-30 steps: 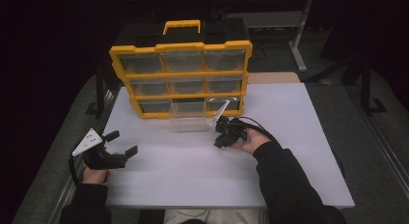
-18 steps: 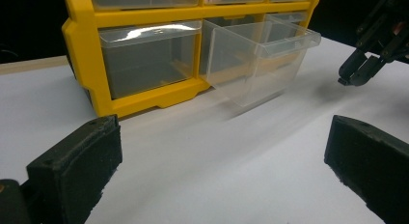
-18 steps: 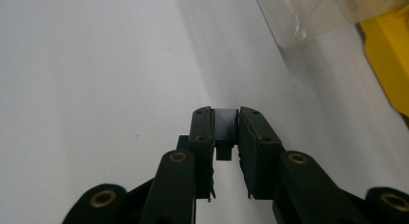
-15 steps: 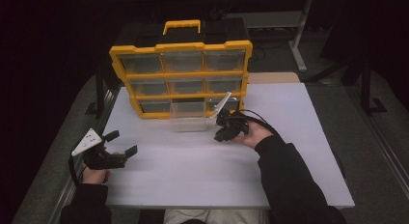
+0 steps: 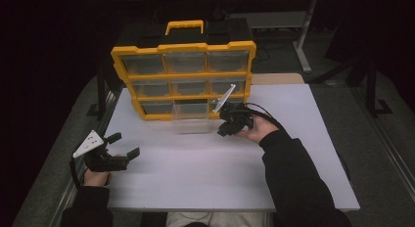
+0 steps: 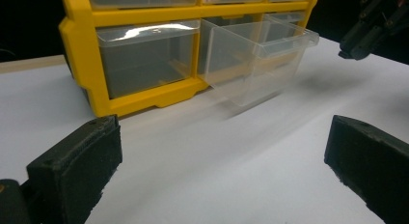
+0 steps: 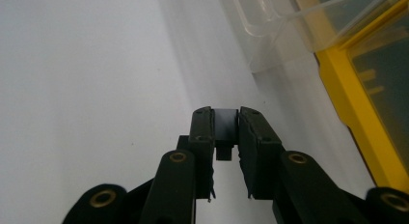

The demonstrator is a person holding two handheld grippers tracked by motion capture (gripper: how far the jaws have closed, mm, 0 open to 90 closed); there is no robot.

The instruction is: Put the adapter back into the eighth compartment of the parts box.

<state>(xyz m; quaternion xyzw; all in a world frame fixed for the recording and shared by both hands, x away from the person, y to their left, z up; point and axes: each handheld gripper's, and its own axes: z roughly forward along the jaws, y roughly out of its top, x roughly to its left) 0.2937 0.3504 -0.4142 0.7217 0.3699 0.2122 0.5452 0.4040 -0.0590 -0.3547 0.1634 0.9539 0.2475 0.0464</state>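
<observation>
Beside the pulled-out clear drawer [image 5: 191,118] of the yellow organizer [image 5: 183,75], our right gripper [image 5: 229,125] pinched a small dark piece [image 7: 225,125]; our left gripper [image 5: 121,151] gaped empty.

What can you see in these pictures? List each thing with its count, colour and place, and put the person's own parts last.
Organiser case: one, yellow frame with black back and yellow handle, standing upright at the far side of the table.
Clear drawers: nine, in three rows of three, transparent, in the case.
Pulled-out drawer: one, transparent, bottom row middle, sticking out over the table.
Table: one, white top, in the middle of the high view.
Small dark piece: one, black, between the right gripper's jaws; what it is cannot be told.
Left gripper: one, black, near left of the table, jaws open.
Right gripper: one, black, beside the pulled-out drawer, jaws closed on the dark piece.
Sleeves: two, black, at the near edge.
</observation>
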